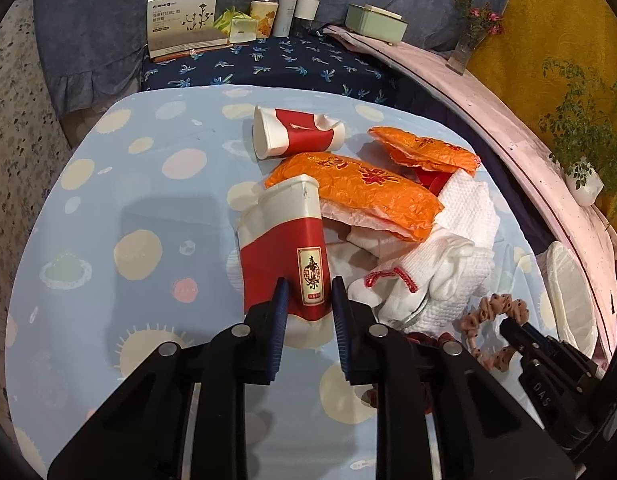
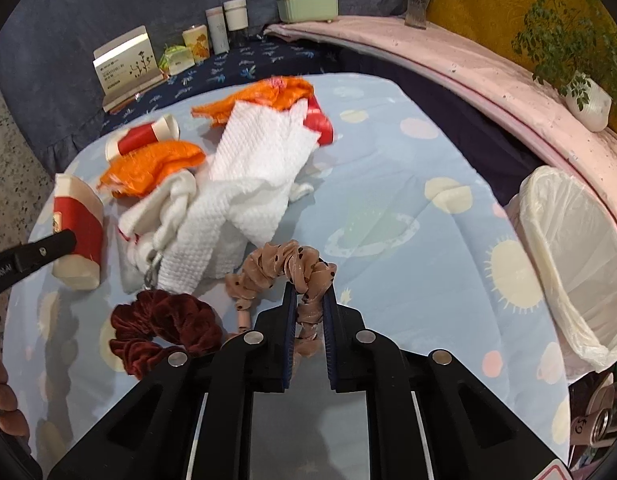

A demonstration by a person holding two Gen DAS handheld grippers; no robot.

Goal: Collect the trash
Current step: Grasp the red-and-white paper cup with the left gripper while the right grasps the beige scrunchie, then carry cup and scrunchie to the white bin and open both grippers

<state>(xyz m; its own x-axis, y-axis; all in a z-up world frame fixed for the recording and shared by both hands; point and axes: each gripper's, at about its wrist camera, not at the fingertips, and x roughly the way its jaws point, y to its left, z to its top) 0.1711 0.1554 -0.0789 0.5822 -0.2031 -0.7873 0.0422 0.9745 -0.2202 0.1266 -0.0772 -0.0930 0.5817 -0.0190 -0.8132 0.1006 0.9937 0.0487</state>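
On the far left we see a flattened red-and-white paper cup (image 1: 286,240) lying on the pale blue planet-print sheet (image 1: 128,184), and our left gripper (image 1: 308,300) has its blue pads clamped on the cup's lower end. Beyond it a second paper cup (image 1: 292,132) lies on its side, touching the orange plastic wrappers (image 1: 360,188) heaped next to it. White paper towels (image 2: 260,160) spread across the middle of the pile, with a white sock (image 1: 424,276) just beside them. Nearer us lies a dark red velvet scrunchie (image 2: 164,328). Right of it, our right gripper (image 2: 310,300) is pinched on a tan dotted scrunchie (image 2: 284,264). At the far right edge of the bed stands a bin lined with a white bag (image 2: 568,248), well apart from the pile.
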